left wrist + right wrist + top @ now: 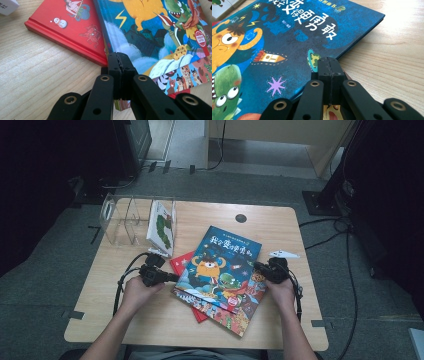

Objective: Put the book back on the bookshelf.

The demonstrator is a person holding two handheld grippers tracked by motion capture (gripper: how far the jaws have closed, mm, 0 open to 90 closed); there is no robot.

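Showing blue book (294, 47), white Chinese title

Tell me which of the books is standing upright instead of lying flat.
The white caterpillar book, standing in the clear acrylic rack; the blue book, red book and bottom one lie stacked flat.

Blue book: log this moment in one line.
left gripper: shut at blue book left edge | right gripper: shut at its right edge | red book: underneath | table

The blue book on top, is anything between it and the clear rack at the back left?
Nothing visible lies on the table between the blue book and the clear rack; a caterpillar book already stands in its right slot.
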